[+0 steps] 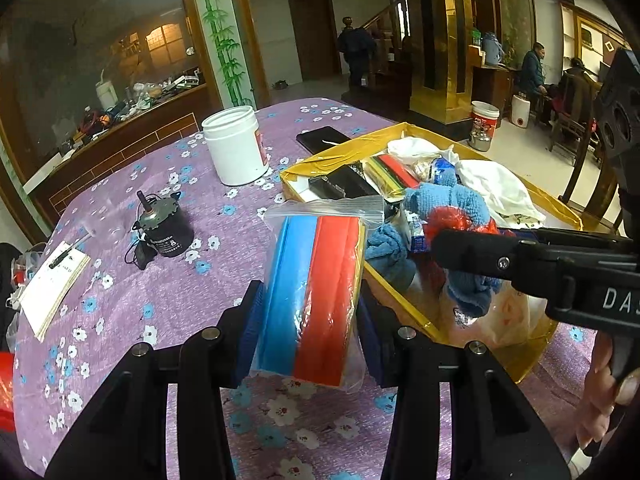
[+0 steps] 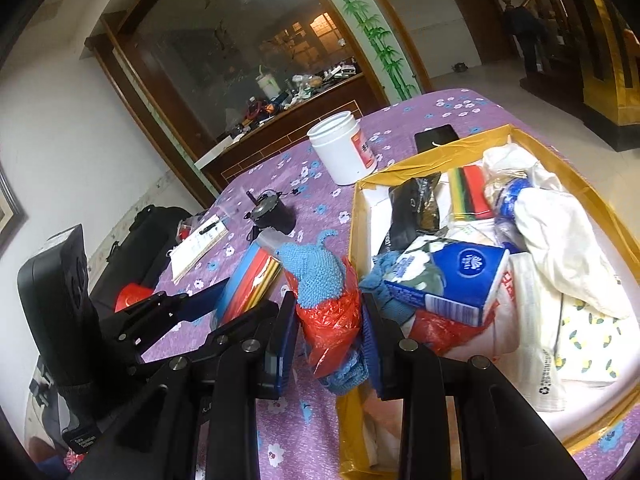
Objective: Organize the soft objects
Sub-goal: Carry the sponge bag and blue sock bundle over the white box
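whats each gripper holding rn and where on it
Left gripper clamps the zip bag of coloured sheets across its lower sides. Right gripper pinches the red plastic bag and blue knit cloth mid-bundle.

free: cloth (image 1: 168,304) left of box (image 1: 560,208) | blocked: jar (image 1: 236,148), motor (image 1: 166,230)

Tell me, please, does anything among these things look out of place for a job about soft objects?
Yes. A small black motor with a metal shaft and loose wire stands on the purple tablecloth, hard among soft goods. The yellow box is an untidy heap: cloths, bags and a tissue pack lie tilted over each other.
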`<action>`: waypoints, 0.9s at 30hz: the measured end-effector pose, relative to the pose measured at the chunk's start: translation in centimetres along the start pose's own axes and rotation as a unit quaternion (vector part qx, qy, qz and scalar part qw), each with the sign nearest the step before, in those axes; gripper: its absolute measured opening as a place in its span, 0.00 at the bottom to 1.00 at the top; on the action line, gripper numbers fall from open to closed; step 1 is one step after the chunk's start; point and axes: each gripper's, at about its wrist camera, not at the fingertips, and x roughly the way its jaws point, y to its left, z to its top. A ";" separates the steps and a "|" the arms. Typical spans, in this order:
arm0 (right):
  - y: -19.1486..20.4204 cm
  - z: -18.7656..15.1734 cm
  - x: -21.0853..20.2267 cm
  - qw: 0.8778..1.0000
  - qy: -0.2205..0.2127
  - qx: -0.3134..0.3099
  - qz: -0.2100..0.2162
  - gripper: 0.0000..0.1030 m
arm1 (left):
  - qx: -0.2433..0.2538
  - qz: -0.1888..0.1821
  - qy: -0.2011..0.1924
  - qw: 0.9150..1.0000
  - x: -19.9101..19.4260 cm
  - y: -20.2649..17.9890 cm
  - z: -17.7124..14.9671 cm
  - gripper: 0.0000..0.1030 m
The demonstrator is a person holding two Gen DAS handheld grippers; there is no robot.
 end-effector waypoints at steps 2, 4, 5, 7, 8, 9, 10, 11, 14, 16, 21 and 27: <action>-0.2 0.0 -0.2 1.000 -0.001 0.003 0.000 0.30 | 0.001 0.000 0.001 1.000 0.0 -0.1 0.0 0.41; -0.4 0.0 -0.2 1.000 -0.002 0.005 0.000 0.30 | -0.001 -0.001 0.001 1.000 0.0 0.0 0.0 0.41; -0.4 0.1 -0.3 1.000 -0.003 0.006 0.000 0.30 | -0.001 -0.002 0.001 1.000 -0.1 -0.1 0.0 0.41; -0.6 0.1 -0.5 1.000 -0.005 0.008 -0.001 0.30 | -0.001 -0.001 0.000 1.000 -0.1 -0.2 0.0 0.41; -0.6 0.2 -0.6 1.000 -0.006 0.009 -0.001 0.30 | -0.001 -0.001 -0.001 1.000 -0.2 -0.2 0.1 0.41; -0.7 0.3 -0.5 1.000 -0.007 0.009 -0.001 0.30 | -0.002 -0.002 -0.001 1.000 -0.2 -0.2 0.1 0.41; -0.8 0.3 -0.6 1.000 -0.008 0.010 -0.001 0.30 | -0.004 -0.003 -0.001 1.000 -0.3 -0.1 0.2 0.41; -0.9 0.3 -0.7 1.000 -0.009 0.011 -0.001 0.30 | -0.005 -0.005 -0.002 1.000 -0.3 -0.1 0.2 0.41; -1.2 0.5 -1.1 1.000 -0.014 0.014 -0.004 0.30 | -0.009 -0.011 -0.003 1.000 -0.4 -0.2 0.5 0.41; -1.5 0.6 -1.6 1.000 -0.019 0.018 -0.005 0.30 | -0.009 -0.018 -0.004 1.000 -0.5 -0.4 0.7 0.41; -3.0 1.0 -3.2 0.999 -0.039 0.032 -0.015 0.30 | -0.009 -0.044 -0.009 0.999 -0.7 -1.7 1.8 0.41; -5.5 1.3 -4.9 0.996 -0.059 0.056 -0.032 0.30 | 0.003 -0.076 -0.012 0.997 -0.1 -4.8 2.5 0.41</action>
